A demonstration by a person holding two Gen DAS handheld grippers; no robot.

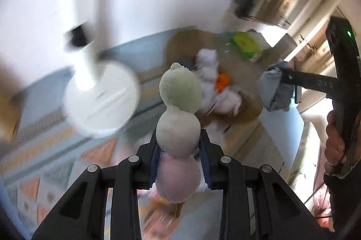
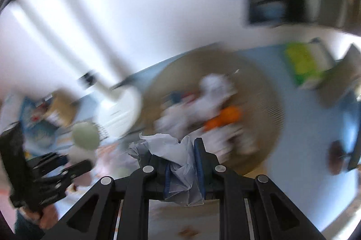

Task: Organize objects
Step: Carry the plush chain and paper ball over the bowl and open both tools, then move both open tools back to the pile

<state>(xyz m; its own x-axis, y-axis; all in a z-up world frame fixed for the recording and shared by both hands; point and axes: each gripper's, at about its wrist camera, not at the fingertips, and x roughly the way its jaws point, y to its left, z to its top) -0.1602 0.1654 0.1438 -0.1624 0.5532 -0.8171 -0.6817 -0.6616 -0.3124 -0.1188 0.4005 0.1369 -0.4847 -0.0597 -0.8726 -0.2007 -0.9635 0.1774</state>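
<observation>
Mid-task: left gripper (image 1: 180, 149) fingers clamped on a pastel three-ball plush toy (image 1: 179, 109), right gripper (image 2: 183, 170) on crumpled grey-blue paper (image 2: 171, 149). Both aloft; round woven mat's (image 2: 266, 91) white-and-orange clutter (image 2: 216, 109) unsorted.

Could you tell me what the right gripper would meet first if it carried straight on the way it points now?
Probably the round woven tray, or the white crumpled items piled on it; blur leaves depth unclear.
</observation>
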